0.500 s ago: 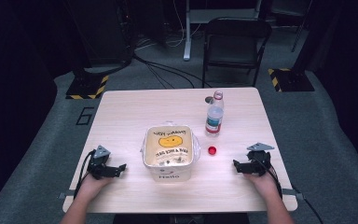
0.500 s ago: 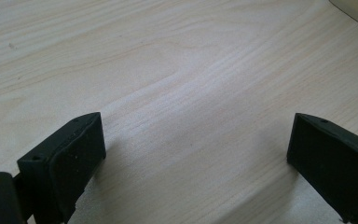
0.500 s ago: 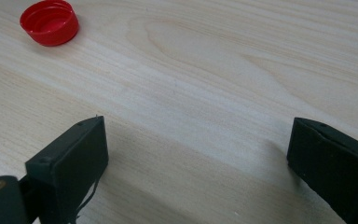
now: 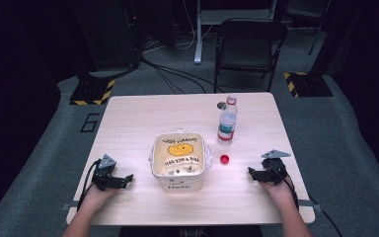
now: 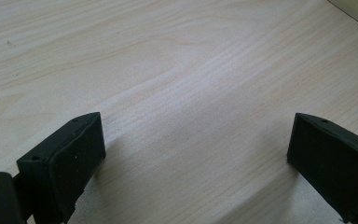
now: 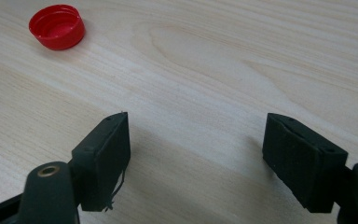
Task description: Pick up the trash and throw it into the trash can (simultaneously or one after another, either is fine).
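A square cream tub point(image 4: 178, 160) with a yellow smiley lid and the word Hello on its front stands at the middle of the light wooden table point(image 4: 143, 116). An uncapped clear water bottle point(image 4: 227, 120) stands upright behind and to the right of it. Its red cap point(image 4: 224, 159) point(image 6: 57, 26) lies on the wood, open side up, between tub and bottle. My left gripper point(image 4: 128, 178) point(image 5: 196, 163) rests low on the table left of the tub, open, nothing between its pads. My right gripper point(image 4: 251, 173) point(image 6: 198, 158) sits right of the cap, open and empty.
A black folding chair point(image 4: 246, 47) stands beyond the table's far edge. Cables run over the grey floor, and yellow-black striped stand bases point(image 4: 91, 92) sit at both far corners. A small round hole point(image 4: 221, 105) is in the tabletop behind the bottle.
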`<state>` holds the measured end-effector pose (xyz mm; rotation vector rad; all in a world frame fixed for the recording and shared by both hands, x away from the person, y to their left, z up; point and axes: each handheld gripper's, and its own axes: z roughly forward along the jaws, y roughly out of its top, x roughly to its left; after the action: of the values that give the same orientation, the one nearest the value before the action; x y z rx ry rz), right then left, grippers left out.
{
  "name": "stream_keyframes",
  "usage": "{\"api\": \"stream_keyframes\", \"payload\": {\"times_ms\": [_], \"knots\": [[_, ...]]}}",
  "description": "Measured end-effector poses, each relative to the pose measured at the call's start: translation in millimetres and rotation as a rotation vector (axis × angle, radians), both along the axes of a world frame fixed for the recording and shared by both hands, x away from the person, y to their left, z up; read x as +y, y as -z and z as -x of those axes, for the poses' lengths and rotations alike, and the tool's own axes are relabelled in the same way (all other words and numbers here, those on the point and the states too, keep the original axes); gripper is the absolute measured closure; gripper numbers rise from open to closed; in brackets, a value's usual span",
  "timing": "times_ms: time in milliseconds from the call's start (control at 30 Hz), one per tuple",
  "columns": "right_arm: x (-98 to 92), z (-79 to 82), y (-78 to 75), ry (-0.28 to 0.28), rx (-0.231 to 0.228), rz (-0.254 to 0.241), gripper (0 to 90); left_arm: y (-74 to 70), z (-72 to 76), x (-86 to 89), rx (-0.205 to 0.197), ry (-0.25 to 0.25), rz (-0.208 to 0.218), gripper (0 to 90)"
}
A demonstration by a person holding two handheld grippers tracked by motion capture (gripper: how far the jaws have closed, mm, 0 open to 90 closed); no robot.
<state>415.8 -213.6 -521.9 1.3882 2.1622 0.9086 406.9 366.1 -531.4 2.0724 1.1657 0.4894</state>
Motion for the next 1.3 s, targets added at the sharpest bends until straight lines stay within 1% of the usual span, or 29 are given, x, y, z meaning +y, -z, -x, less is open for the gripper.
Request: {"api": "stream_keyframes", "payload": {"times_ms": [33,133,167,233,300,333,367,433,533,567,633,667,700,733,767,800,833,900,933,1033,1067,1133,1167,1200,1233,1267,1300], "knots": [[-0.8,0.1,0.6,-0.009,-0.01,0.005,22.5,-0.2,-0.1,0.2,0.003,0.003,0.0,3.8],[-0.5,1.3,1.0,-0.003,-0.012,-0.002,23.0,-0.1,-0.7,0.6,0.001,0.012,0.002,3.8],[-0.5,2.2,1.2,-0.002,-0.016,-0.005,24.1,-0.5,-0.7,0.7,0.007,0.014,0.0,3.7],[-0.1,2.9,1.2,-0.002,-0.016,-0.012,25.1,-0.4,-0.6,0.6,0.007,0.014,0.0,3.6],[-0.5,3.6,0.9,-0.008,-0.017,-0.003,26.8,-0.5,-0.6,0.6,0.007,0.015,-0.001,3.5],[-0.5,3.6,0.9,-0.008,-0.017,-0.003,26.8,-0.5,-0.6,0.6,0.007,0.015,-0.001,3.5],[0.7,4.5,0.5,-0.004,-0.014,-0.012,28.6,-0.4,-0.6,0.5,0.008,0.015,-0.001,3.5],[0.8,4.8,0.1,-0.002,-0.013,-0.008,29.7,-0.4,-0.4,0.2,0.004,0.01,-0.006,3.5],[-1.2,5.6,-1.4,-0.034,-0.006,-0.007,33.9,-0.1,0.3,-0.5,0.005,0.009,-0.002,3.5],[-3.5,5.5,-2.7,-0.033,-0.002,-0.017,33.5,-0.1,0.5,-0.7,0.004,0.01,0.0,3.5],[-5.3,6.2,-6.5,-0.02,-0.011,-0.045,32.5,0.3,1.1,-1.1,0.002,0.013,0.004,3.5],[-5.3,6.2,-6.5,-0.02,-0.011,-0.045,32.5,0.3,1.1,-1.1,0.002,0.013,0.004,3.5],[-6.0,7.3,-12.5,-0.007,-0.028,-0.054,30.9,0.3,1.1,-1.1,0.003,0.014,0.004,3.5],[-6.0,7.3,-12.5,-0.007,-0.028,-0.054,30.9,0.3,1.1,-1.1,0.003,0.014,0.004,3.4],[-5.1,8.9,-20.1,-0.002,-0.052,-0.061,30.2,0.3,1.1,-1.1,0.003,0.014,0.004,3.4],[-5.1,8.9,-20.1,-0.002,-0.052,-0.061,30.2,0.3,1.1,-1.1,0.003,0.015,0.005,3.4],[-3.2,9.7,-26.4,-0.002,-0.063,-0.055,29.9,-0.1,1.3,-0.9,0.003,0.017,-0.003,3.5],[-2.1,10.3,-28.5,-0.003,-0.064,-0.055,29.9,-0.1,1.5,-1.0,0.003,0.017,-0.001,3.5],[0.5,10.6,-33.7,-0.011,-0.07,-0.044,29.9,-0.2,1.6,-1.0,0.003,0.017,-0.002,3.5],[4.2,10.5,-41.9,-0.015,-0.077,-0.029,29.7,0.0,1.3,-1.0,0.001,0.018,-0.002,3.5],[4.2,10.5,-41.9,-0.015,-0.077,-0.029,29.7,0.0,1.3,-1.0,0.001,0.018,-0.002,3.5],[5.7,10.0,-48.0,-0.017,-0.081,-0.026,29.4,-0.1,1.5,-1.0,0.002,0.016,-0.002,3.5],[6.5,9.1,-54.5,-0.02,-0.088,-0.023,29.1,-0.1,1.5,-1.0,0.003,0.018,-0.002,3.5],[6.5,9.1,-54.5,-0.02,-0.088,-0.023,29.1,-0.1,1.5,-1.0,0.003,0.018,-0.002,3.5],[6.9,7.8,-61.3,-0.019,-0.093,-0.027,28.7,-0.1,1.4,-0.9,0.003,0.018,-0.002,3.5],[6.9,7.8,-61.3,-0.019,-0.093,-0.027,28.7,-0.1,1.4,-0.9,0.003,0.018,-0.002,3.5],[8.1,6.5,-68.5,-0.019,-0.099,-0.039,28.7,-0.1,1.4,-0.9,0.002,0.018,-0.003,3.5]]}}
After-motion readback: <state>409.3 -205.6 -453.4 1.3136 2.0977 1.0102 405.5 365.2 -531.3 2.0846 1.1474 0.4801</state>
